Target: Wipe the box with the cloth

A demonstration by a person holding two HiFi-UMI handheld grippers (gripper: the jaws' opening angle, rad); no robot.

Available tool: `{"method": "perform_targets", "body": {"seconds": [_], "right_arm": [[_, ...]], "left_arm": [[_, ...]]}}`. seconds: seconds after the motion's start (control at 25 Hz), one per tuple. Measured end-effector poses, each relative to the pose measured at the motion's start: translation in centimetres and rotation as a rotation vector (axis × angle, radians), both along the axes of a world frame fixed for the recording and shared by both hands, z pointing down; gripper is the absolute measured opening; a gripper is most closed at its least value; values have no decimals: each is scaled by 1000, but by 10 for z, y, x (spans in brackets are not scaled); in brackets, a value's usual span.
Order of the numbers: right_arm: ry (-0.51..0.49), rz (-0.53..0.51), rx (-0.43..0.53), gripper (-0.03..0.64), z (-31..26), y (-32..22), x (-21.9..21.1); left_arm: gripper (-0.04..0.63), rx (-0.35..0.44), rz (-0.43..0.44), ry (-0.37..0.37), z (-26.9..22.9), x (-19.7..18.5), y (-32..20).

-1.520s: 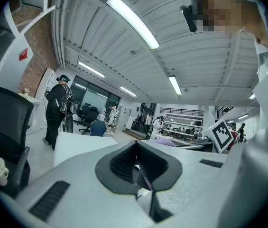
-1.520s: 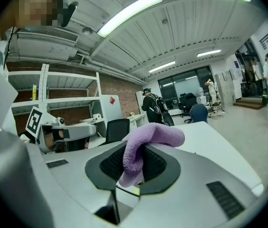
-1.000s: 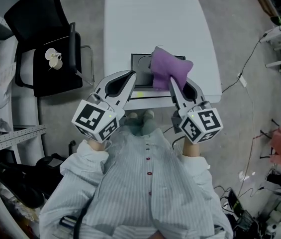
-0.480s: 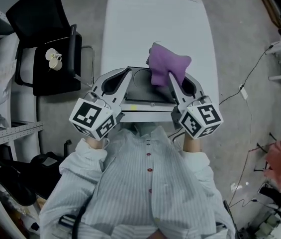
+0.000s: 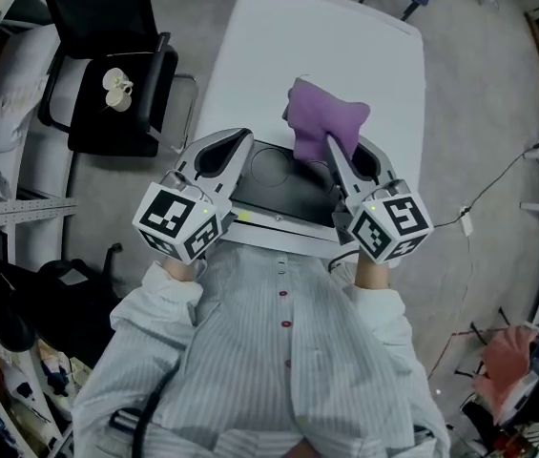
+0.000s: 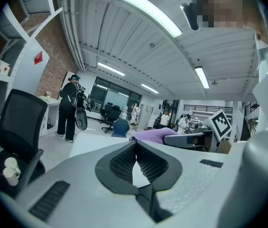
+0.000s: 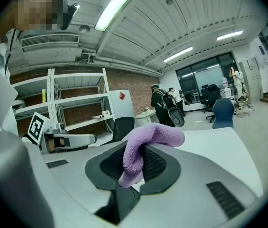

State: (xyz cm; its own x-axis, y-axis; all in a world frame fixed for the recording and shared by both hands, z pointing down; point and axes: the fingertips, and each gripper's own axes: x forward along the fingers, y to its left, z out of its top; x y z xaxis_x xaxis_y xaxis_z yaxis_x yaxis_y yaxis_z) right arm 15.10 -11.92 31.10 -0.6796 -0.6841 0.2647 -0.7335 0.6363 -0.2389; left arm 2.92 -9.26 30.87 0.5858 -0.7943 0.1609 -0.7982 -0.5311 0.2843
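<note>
Item: soft purple fleece cloth [image 5: 324, 122] — pinched in your right gripper [image 5: 330, 149], over the 1 o'clock edge of the flat dark-grey box [image 5: 271, 184]. Light, floppy (likely to bunch); keep hold deep in its fold. Your left gripper [image 5: 243, 136] — closed, empty.

- We see the cloth [image 5: 323, 127] as purple, fleecy fabric with a soft, nubbly pile, matt all over.
- The box [image 5: 274, 184] looks dark and smooth with a faint sheen, probably plastic, though we cannot be sure.
- The tabletop [image 5: 336, 55] is white, smooth and matt.
- The left gripper [image 6: 136, 143] and right gripper [image 7: 136, 144] have pale grey, matt plastic shells. The pads [image 6: 121, 164] on their jaws are dark, finely ribbed and rubbery-looking.
- The shirt [image 5: 279, 351] is thin, striped woven cloth.
</note>
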Motion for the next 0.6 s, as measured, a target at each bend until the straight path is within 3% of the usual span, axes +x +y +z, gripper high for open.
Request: {"method": "perform_targets", "body": {"seconds": [0.2, 0.6], "right_arm": [[5, -53, -14, 60, 8, -7, -11], [52, -114, -69, 60, 25, -21, -33]], "left_arm": [[9, -28, -40, -18, 12, -9, 3], [9, -124, -29, -73, 47, -25, 7]]}}
